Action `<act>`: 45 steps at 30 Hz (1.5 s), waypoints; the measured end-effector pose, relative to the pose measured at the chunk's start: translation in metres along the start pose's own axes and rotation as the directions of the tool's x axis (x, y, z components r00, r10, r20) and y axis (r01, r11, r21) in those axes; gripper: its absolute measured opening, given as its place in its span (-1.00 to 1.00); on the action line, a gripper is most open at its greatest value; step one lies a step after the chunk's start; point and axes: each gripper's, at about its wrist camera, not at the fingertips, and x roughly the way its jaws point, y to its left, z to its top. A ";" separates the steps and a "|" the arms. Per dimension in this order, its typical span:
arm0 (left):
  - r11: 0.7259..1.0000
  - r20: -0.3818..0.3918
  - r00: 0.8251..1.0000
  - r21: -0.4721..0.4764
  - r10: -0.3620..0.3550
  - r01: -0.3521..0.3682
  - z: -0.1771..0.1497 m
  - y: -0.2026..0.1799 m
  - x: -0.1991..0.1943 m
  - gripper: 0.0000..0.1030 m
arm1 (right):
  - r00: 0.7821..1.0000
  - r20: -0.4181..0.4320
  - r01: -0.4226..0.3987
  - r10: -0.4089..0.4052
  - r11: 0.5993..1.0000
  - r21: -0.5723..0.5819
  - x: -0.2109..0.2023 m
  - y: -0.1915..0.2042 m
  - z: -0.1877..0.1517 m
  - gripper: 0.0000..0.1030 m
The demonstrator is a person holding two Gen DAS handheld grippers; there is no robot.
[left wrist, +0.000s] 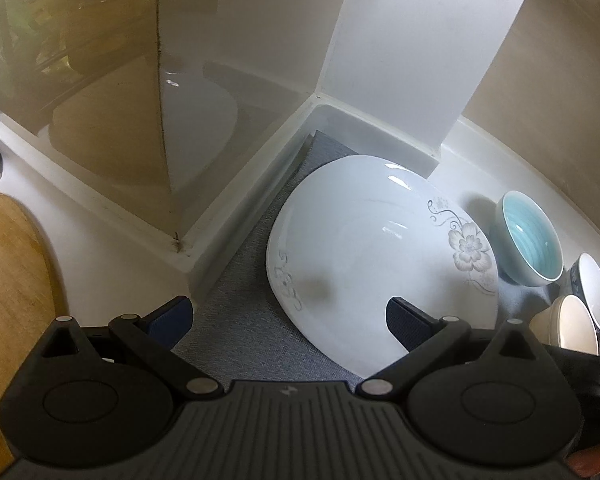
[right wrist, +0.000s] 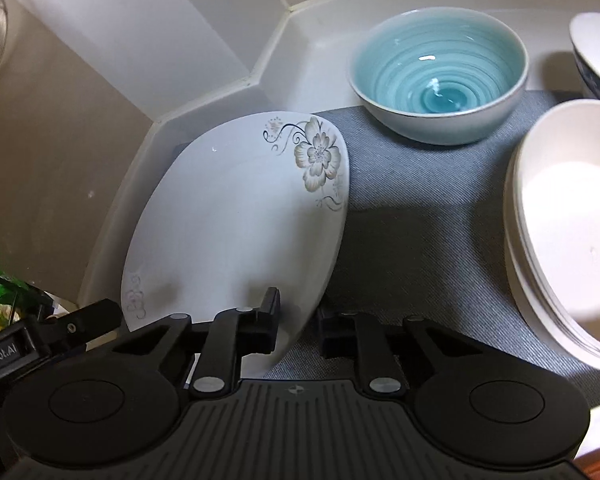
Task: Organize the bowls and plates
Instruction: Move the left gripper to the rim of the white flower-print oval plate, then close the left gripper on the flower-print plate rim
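We count one white plate (right wrist: 236,216) with a flower print, lying on a grey mat (right wrist: 420,232) in the corner of a white counter (right wrist: 308,36). Beside it stands one blue bowl (right wrist: 438,76) with ringed glaze. To its right we see one dark-patterned bowl (right wrist: 596,52) at the frame edge, and a stack of cream bowls (right wrist: 568,232), at least two, though we cannot count them exactly.

Our right gripper (right wrist: 296,328) has its jaws drawn close together, clamped on the near rim of the plate, one finger above and one below. The plate tilts, its far edge toward the wall.

Our left gripper (left wrist: 288,320) hovers with jaws wide apart, holding nothing, over the plate's near edge.
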 end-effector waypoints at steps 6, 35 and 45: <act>1.000 -0.006 1.000 0.025 -0.013 0.013 0.000 -0.003 0.004 1.00 | 0.998 -0.061 0.021 -0.024 0.999 -0.039 -0.017 -0.011 0.013 -0.73; 0.989 -0.103 0.986 0.054 -0.134 0.141 0.030 -0.035 0.069 0.98 | 0.994 -0.006 0.106 -0.109 0.974 -0.201 -0.008 -0.001 0.027 -0.01; 0.999 -0.034 0.999 0.038 -0.030 0.031 0.028 -0.022 0.055 -0.42 | 0.992 0.011 0.128 -0.128 0.972 -0.196 -0.011 -0.006 0.031 -0.48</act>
